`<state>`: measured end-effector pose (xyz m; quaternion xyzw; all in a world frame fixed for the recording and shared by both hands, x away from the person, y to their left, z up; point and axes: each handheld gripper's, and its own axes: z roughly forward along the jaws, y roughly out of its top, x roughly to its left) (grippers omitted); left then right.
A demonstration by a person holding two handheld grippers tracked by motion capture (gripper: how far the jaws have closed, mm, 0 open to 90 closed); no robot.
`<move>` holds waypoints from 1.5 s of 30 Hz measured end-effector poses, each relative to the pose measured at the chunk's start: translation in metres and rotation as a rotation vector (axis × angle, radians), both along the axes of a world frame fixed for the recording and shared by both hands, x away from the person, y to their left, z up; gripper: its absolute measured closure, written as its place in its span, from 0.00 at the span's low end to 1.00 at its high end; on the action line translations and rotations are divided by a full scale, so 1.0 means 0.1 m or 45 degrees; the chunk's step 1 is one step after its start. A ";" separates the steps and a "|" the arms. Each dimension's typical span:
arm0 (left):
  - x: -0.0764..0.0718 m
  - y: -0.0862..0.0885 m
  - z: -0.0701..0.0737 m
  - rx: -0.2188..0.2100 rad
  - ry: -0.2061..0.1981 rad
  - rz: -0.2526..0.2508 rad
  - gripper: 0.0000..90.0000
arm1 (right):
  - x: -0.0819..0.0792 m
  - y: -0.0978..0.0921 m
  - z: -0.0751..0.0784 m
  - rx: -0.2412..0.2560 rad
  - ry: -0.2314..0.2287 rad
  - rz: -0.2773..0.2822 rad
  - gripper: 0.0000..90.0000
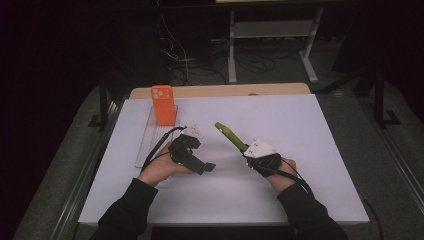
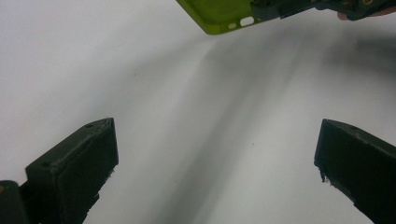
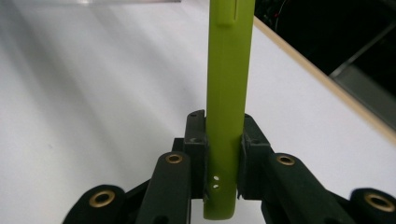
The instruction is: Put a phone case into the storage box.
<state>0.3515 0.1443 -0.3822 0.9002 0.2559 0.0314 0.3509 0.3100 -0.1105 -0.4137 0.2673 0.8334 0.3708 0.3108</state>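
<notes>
Your right gripper [image 3: 224, 154] is clamped tight on the green phone case [image 3: 229, 93], jaws pressing its two flat faces near one end, so you see it edge-on running straight out ahead of the jaws. In the high view that same right gripper [image 1: 246, 151] holds the green phone case [image 1: 230, 135] slanting up and away to the left, lifted off the white table [image 1: 280, 120]. Your left gripper [image 2: 215, 163] sits released, jaws spread wide with nothing but bare table between them; from its camera, a corner of the green phone case [image 2: 217, 14] hangs ahead of and above the open jaws, well apart from them. In the high view the left gripper [image 1: 207, 167] lies low beside your hand, pointing right, toward the other gripper. Beyond it, farther out, an orange phone [image 1: 163, 105] stands upright at the far end of a clear tray [image 1: 146, 142], well apart from both grippers.
</notes>
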 end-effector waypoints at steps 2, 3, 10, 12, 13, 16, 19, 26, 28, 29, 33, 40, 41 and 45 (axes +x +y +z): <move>0.00 0.00 0.00 -0.013 -0.005 0.011 0.00 | 0.01 -0.02 0.01 0.073 0.055 -0.018 0.84; 0.00 -0.01 0.00 -0.018 -0.007 0.019 0.00 | 0.02 -0.03 0.02 0.123 0.083 -0.028 0.84; 0.00 -0.01 0.02 -0.065 -0.011 0.061 0.00 | 0.09 -0.14 0.05 0.348 0.206 -0.073 0.84; 0.01 -0.01 0.02 -0.074 -0.007 0.076 0.00 | 0.12 -0.18 0.04 0.407 0.245 -0.085 0.84; 0.01 -0.01 0.01 -0.073 -0.011 0.084 0.00 | 0.13 -0.20 0.04 0.436 0.258 -0.091 0.84; 0.03 0.00 0.02 -0.068 0.006 0.087 0.00 | 0.14 -0.25 0.03 0.501 0.296 -0.120 0.84; 0.04 0.00 0.02 -0.076 0.009 0.096 0.00 | 0.14 -0.28 0.02 0.516 0.303 -0.128 0.84; 0.09 -0.02 0.10 -0.194 0.011 0.158 0.00 | 0.13 -0.30 0.04 0.552 0.300 -0.132 0.84; 0.11 -0.02 0.12 -0.228 0.021 0.156 0.00 | 0.13 -0.30 0.05 0.558 0.294 -0.135 0.84; 0.12 -0.02 0.13 -0.230 0.016 0.162 0.00 | 0.12 -0.30 0.05 0.567 0.304 -0.138 0.84; 0.18 -0.08 0.18 -0.254 0.003 0.159 0.00 | 0.12 -0.29 0.07 0.566 0.297 -0.138 0.84; 0.28 -0.20 0.30 -0.323 -0.025 0.172 0.00 | 0.10 -0.25 0.07 0.563 0.312 -0.130 0.84; 0.30 -0.21 0.31 -0.315 -0.033 0.166 0.00 | 0.11 -0.24 0.07 0.553 0.299 -0.123 0.84; 0.33 -0.25 0.33 -0.363 -0.034 0.179 0.00 | 0.10 -0.18 0.06 0.543 0.302 -0.109 0.84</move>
